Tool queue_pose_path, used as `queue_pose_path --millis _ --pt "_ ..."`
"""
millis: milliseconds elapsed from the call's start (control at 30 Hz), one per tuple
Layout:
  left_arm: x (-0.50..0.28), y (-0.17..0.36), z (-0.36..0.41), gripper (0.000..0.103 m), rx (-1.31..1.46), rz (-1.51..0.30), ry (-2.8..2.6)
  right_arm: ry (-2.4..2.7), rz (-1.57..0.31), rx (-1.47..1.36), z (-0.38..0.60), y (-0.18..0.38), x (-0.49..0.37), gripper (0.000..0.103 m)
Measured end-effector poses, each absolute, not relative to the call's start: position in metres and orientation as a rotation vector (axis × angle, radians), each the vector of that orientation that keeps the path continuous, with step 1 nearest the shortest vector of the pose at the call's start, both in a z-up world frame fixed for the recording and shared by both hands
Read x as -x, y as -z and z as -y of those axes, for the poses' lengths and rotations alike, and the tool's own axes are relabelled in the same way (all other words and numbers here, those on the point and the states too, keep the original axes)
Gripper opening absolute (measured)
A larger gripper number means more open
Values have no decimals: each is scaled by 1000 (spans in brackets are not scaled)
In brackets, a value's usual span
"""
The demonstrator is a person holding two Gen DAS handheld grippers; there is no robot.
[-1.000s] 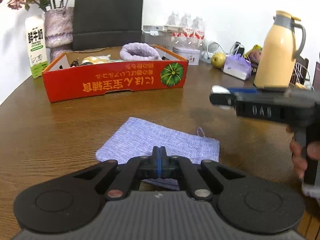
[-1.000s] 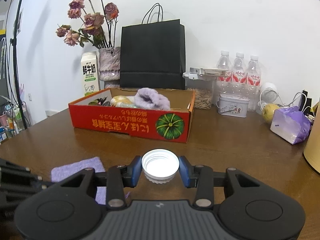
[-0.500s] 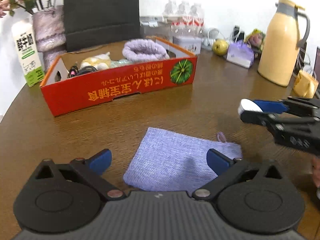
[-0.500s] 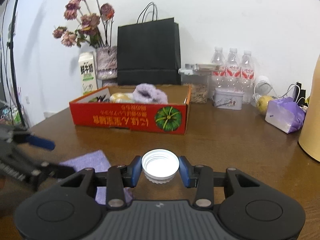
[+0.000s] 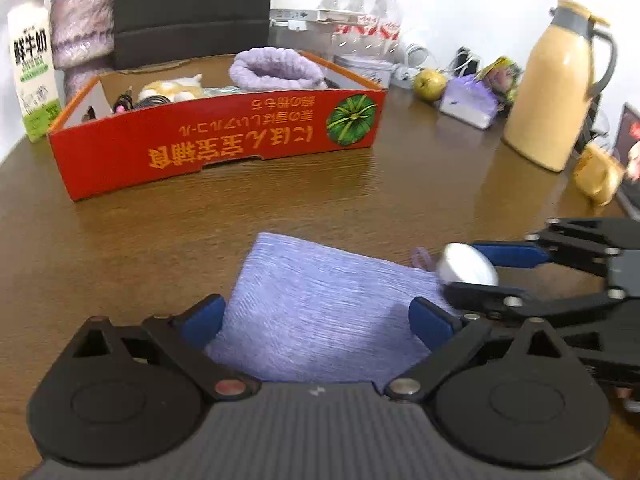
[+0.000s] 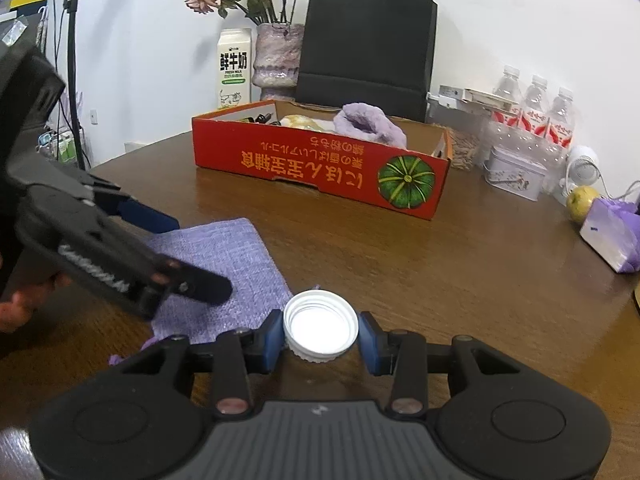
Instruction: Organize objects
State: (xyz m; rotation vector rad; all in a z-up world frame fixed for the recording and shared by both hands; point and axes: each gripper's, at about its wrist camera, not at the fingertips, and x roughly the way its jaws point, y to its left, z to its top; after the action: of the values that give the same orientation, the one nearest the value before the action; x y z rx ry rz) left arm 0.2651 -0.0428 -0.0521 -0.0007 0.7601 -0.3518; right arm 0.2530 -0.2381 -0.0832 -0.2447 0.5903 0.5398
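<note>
A purple cloth pouch [image 5: 324,308] lies flat on the brown table; it also shows in the right wrist view [image 6: 224,268]. My left gripper [image 5: 316,320] is open, its blue fingers spread either side of the pouch's near end, just above it. My right gripper [image 6: 320,338] is shut on a white bottle cap [image 6: 320,326], held just right of the pouch. In the left wrist view the cap [image 5: 466,268] sits at the pouch's right corner. A red cardboard box [image 5: 224,148] stands farther back, holding a purple fluffy item [image 5: 276,70] and other things.
A yellow thermos jug [image 5: 556,84] stands at the right. A milk carton [image 6: 234,68], a flower vase [image 6: 276,56] and a black paper bag [image 6: 368,40] stand behind the box. Water bottles [image 6: 536,116], a tin, a yellow fruit [image 6: 580,202] and a purple packet [image 6: 612,236] line the back right.
My left gripper opened and now hovers over the pouch with fingers spread. My right gripper, still holding the cap, moved down and closer to the pouch's right corner.
</note>
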Motion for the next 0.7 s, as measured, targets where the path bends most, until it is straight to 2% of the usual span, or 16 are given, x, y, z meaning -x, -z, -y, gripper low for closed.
queue_pose_path --millis 267,700 --pt "-250 53 51 99 -38 -747 409 -600 -596 237 230 84 -261 39" --pt "-238 58 65 86 -122 -705 386 -625 -616 191 234 84 -265 39"
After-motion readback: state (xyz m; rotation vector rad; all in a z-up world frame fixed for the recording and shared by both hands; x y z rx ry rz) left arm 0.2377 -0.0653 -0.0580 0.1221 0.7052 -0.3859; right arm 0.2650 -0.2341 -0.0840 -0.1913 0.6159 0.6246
